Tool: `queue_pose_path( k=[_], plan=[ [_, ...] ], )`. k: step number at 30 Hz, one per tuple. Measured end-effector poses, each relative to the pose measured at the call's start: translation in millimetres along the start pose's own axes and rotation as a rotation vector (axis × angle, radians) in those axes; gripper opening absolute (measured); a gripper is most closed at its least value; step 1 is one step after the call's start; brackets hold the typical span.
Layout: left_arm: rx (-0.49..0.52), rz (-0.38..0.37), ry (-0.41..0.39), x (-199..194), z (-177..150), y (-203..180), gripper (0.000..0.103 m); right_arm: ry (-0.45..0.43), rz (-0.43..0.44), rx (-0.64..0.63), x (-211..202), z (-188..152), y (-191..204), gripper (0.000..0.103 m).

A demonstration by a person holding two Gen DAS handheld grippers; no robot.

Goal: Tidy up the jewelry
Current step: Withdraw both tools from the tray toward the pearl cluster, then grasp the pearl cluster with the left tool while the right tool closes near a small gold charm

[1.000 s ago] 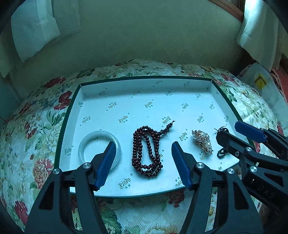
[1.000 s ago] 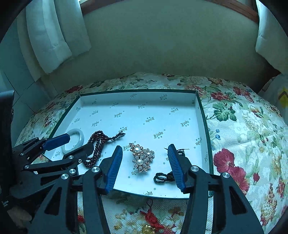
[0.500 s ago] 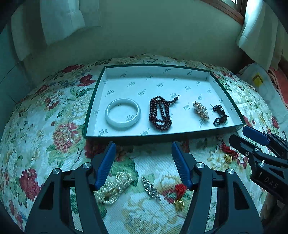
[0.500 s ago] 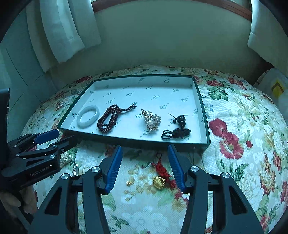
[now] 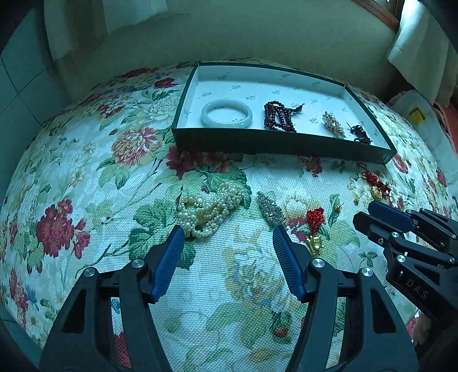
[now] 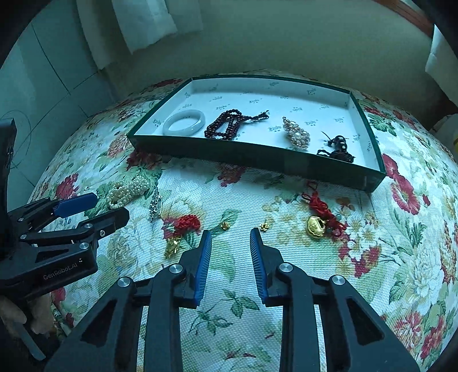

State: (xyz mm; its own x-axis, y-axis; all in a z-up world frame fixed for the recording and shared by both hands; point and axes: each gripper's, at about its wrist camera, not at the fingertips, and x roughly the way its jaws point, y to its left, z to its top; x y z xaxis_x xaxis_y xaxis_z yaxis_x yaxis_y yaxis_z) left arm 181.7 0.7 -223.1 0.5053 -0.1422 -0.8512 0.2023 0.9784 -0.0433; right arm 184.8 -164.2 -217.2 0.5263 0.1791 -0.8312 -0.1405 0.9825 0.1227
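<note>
A floral cloth [image 5: 94, 183] covers the whole surface, red blooms and green leaves on a pale weave. Behind it runs a plain greenish wall [image 6: 286, 37]. White curtains [image 6: 146, 23] hang at the upper left, another at the right [image 5: 415, 43] under a wooden frame [image 5: 377, 11]. Tiles [image 6: 48, 80] line the left side. Light is dim, bluish.

Dim, bluish light; edges bend, perhaps vignetted.
</note>
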Motion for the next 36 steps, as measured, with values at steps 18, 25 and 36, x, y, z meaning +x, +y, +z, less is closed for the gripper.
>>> queue_pose_path(
  k=[18,25,36],
  plan=[
    [-0.032,0.015,0.024,9,-1,23,0.064,0.039,-0.012,-0.034,28,11,10,0.018],
    [-0.029,0.018,0.027,10,-1,21,0.064,0.035,-0.024,-0.044,28,11,11,0.012],
    [-0.031,0.02,0.024,11,0,24,0.064,0.031,-0.01,-0.024,25,8,6,0.006]
  ],
)
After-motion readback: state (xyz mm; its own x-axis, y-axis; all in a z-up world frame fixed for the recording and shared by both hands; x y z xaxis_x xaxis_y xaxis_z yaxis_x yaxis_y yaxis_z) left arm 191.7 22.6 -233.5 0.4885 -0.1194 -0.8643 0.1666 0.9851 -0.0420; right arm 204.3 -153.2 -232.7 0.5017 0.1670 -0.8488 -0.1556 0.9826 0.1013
